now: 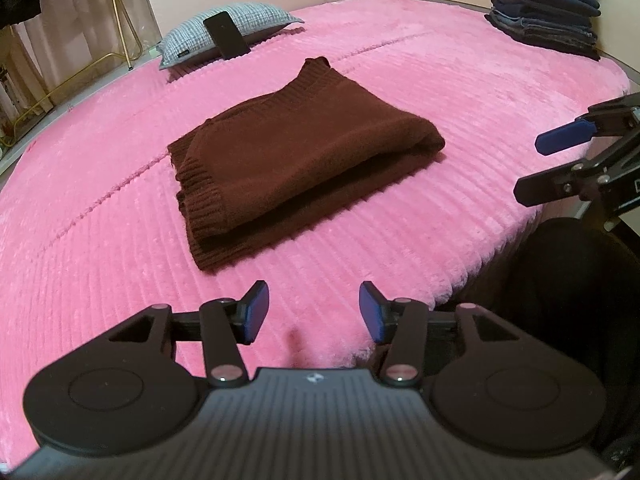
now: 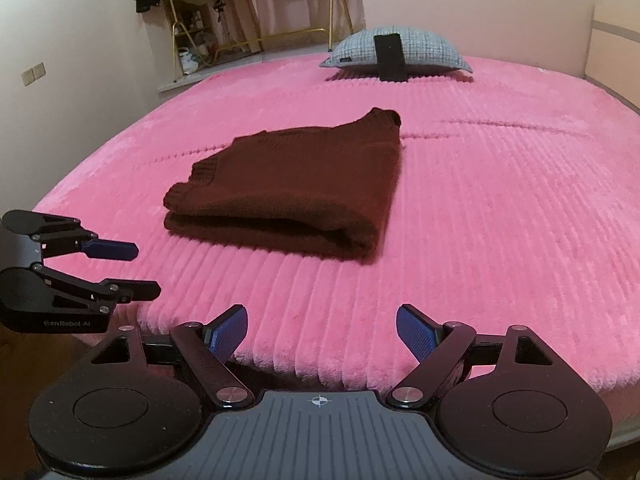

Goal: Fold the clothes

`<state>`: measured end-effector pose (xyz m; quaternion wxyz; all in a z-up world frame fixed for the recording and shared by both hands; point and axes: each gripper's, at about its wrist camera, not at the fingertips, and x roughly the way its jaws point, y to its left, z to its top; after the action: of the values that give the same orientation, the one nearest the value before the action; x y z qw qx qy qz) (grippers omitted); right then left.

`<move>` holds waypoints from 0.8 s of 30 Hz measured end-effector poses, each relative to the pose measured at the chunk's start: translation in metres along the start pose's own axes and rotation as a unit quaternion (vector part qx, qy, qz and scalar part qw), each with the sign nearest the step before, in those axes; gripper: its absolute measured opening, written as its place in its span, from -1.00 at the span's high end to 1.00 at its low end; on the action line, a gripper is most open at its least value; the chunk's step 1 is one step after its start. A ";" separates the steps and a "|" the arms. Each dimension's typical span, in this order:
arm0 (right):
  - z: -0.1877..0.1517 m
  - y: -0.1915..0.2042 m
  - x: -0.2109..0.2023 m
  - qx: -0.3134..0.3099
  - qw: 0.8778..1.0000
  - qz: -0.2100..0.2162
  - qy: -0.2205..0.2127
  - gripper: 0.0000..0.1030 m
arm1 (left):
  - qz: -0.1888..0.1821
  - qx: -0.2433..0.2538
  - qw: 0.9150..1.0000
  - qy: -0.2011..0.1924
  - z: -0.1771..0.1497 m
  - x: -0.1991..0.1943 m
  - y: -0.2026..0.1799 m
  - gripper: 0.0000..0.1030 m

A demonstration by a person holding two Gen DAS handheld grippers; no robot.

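Nearest to me, at six o'clock in the left wrist view, my left gripper hangs over the front edge of the pink bedspread with its blue pads partly spread and nothing between them. My right gripper sits the same way in its own view, jaws spread wider, also empty. Each tool shows in the other's camera: the right one at three o'clock, the left one at nine o'clock, both clear of the cloth. I judge I hold them back and apart like this because the fold looks finished and I need free, open jaws for whatever garment or carry comes next.

Just beyond the pads, toward twelve o'clock, the brown sweater lies near the middle of the bed, folded into a thick, doubled rectangle. From the left wrist its long axis runs from about seven o'clock up to one o'clock: the ribbed hem faces me at the near left, and the ribbed collar points away at the far end. Its rounded fold edge lies on the right side, toward three o'clock; the loose layered edges lie left.

Farther off, at eleven o'clock, a grey pillow rests at the bed's far side with a black phone leaning on it. Farthest, at one o'clock, a stack of folded clothes stands by the wall, likely where this sweater belongs.
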<state>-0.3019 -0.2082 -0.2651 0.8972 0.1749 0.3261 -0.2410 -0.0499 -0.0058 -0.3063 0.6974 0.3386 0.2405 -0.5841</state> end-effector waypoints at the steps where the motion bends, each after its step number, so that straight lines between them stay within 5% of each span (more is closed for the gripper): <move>1: 0.000 0.001 0.001 -0.004 1.000 -0.001 0.000 -0.64 | 0.008 0.010 1.000 -0.004 -0.001 0.000 -0.001 0.12; 4: 0.003 0.004 0.005 -0.034 0.999 -0.004 -0.002 -0.64 | 0.044 0.085 0.995 -0.029 -0.004 -0.001 -0.010 0.02; 7: 0.009 0.015 0.011 -0.112 0.994 -0.017 -0.008 -0.64 | 0.087 0.198 0.975 -0.053 -0.009 0.004 -0.022 -0.06; 13: 0.010 0.041 0.044 -0.310 0.950 -0.041 -0.012 -0.62 | 0.128 0.405 0.902 -0.070 -0.026 0.044 -0.028 -0.16; 15: 0.009 0.044 0.061 -0.358 0.933 -0.045 -0.003 -0.33 | 0.135 0.462 0.874 -0.065 -0.032 0.061 -0.026 -0.16; 18: 0.007 0.047 0.087 -0.424 0.904 -0.053 0.005 -0.27 | 0.135 0.486 0.861 -0.063 -0.030 0.075 -0.015 -0.17; 24: 0.001 0.055 0.118 -0.528 0.848 -0.053 0.001 -0.27 | 0.146 0.500 0.853 -0.049 -0.025 0.092 0.010 -0.08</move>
<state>-0.1920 -0.2005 -0.3350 0.8398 -0.3419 0.4142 -0.0795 -0.0203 -0.0463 -0.3882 0.5222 0.6433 -0.1705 -0.5333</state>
